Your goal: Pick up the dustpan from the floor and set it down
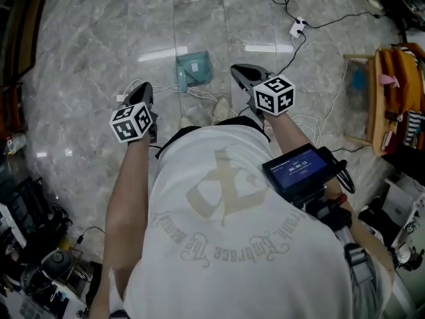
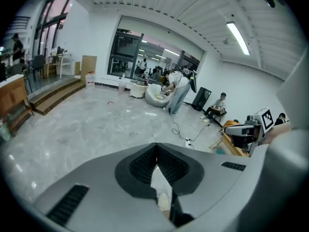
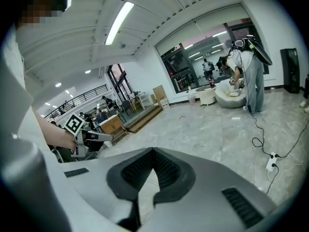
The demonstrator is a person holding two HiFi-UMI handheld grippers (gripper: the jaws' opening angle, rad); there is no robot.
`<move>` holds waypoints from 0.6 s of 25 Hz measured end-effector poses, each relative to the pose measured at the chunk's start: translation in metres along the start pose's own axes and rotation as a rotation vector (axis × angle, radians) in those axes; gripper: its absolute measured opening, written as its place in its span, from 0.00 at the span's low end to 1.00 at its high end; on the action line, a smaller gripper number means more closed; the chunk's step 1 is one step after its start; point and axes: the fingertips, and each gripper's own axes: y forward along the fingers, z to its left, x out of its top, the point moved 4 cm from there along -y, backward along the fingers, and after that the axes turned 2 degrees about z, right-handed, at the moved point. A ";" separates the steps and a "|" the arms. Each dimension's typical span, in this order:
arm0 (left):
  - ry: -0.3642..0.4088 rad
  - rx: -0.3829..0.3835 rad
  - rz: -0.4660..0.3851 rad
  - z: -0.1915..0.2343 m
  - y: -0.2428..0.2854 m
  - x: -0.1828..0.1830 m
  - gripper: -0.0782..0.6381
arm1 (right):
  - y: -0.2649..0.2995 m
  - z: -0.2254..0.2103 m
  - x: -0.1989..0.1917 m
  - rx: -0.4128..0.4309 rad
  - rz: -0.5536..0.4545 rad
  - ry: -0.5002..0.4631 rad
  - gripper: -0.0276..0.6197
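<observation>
Two grippers are hovering empty over the marble floor (image 1: 86, 58). At eleven o'clock the left gripper (image 1: 143, 89) is showing its fingers pressed together on nothing. At twelve the teal dustpan (image 1: 194, 70) is lying on the floor, apart from both tools. At one o'clock the right gripper (image 1: 240, 70) is likewise showing its jaws together, bare. I'm reading this as pre-pick-up or post-set-down; any grab is calling for opening up and dipping to the pan.

Grey marble-look tile floor (image 1: 86, 65): polished, glossy, smooth, mirrors ceiling lights. Teal plastic dustpan (image 1: 194, 68): smooth, dull sheen. Grey left gripper (image 2: 155, 148) and grey right gripper (image 3: 153, 150), nearer person than dustpan: matt plastic shells, black ribbed rubbery pads (image 2: 142, 166). White cloth T-shirt (image 1: 226, 244): soft, matt, faded print.
</observation>
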 end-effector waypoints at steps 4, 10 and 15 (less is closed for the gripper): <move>0.015 -0.039 -0.044 -0.007 -0.024 0.000 0.13 | -0.003 0.023 0.020 0.036 -0.048 -0.038 0.07; 0.066 -0.120 -0.097 -0.018 -0.036 0.007 0.13 | -0.002 0.050 0.042 0.079 -0.096 -0.101 0.07; 0.117 -0.181 -0.132 -0.036 -0.040 0.015 0.13 | -0.008 0.064 0.043 0.080 -0.107 -0.147 0.07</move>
